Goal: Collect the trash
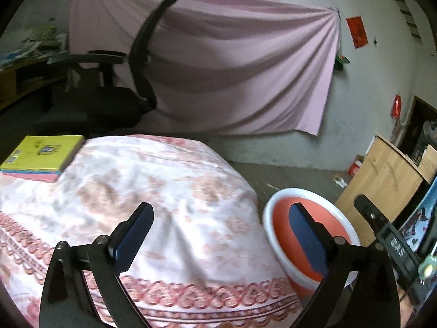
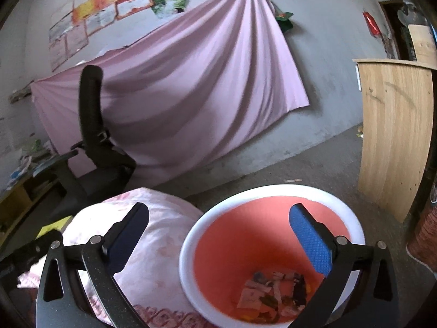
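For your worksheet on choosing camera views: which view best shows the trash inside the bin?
The right wrist view: it looks down into the bin, showing paper scraps at the bottom. The left wrist view shows only its rim and inner wall.

I see a bin with a white rim and a salmon-red inside, holding mixed white and dark scraps. Beside it the cloth is white with pale pink flowers and a red scroll border. A yellow book lies on a pink one, and a plain lilac sheet hangs behind.
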`<action>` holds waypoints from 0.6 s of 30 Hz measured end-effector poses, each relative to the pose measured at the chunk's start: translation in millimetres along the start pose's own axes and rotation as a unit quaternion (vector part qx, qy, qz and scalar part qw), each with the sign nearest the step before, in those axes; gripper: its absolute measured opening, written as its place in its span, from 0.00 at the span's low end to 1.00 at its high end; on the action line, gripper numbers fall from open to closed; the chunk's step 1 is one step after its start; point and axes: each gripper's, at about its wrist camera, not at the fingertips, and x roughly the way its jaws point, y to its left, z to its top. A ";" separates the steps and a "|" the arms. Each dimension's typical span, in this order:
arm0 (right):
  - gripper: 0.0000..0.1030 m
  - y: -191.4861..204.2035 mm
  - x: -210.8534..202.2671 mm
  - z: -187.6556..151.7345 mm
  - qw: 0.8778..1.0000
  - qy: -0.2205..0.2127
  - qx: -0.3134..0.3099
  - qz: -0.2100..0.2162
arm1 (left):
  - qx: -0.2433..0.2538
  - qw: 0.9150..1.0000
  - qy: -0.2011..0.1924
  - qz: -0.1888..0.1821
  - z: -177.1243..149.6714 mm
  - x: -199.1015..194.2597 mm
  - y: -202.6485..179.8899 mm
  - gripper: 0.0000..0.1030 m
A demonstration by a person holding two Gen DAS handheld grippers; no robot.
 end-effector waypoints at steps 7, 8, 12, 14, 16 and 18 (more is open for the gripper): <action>1.00 23.0 -35.2 -13.6 0.999 -0.043 -0.026 0.004 | -0.013 1.000 -0.023 0.015 -7.7 -26.1 22.2 0.94; 1.00 26.3 -38.1 -15.0 0.998 -0.047 -0.028 0.004 | -0.012 0.999 -0.027 0.019 -9.5 -30.6 24.3 0.94; 1.00 40.8 -49.1 -22.9 0.997 -0.064 -0.038 0.014 | -0.008 0.999 -0.040 0.033 -18.2 -47.4 33.4 0.94; 1.00 49.0 -54.5 -27.1 0.996 -0.073 -0.046 0.018 | -0.011 0.998 -0.048 0.039 -23.8 -58.2 41.8 0.94; 1.00 57.0 -60.7 -31.3 0.995 -0.082 -0.053 0.021 | -0.007 0.997 -0.058 0.045 -28.7 -69.0 45.9 0.94; 1.00 63.9 -68.2 -35.7 0.994 -0.092 -0.056 0.024 | 0.001 0.996 -0.066 0.052 -34.1 -77.9 48.9 0.94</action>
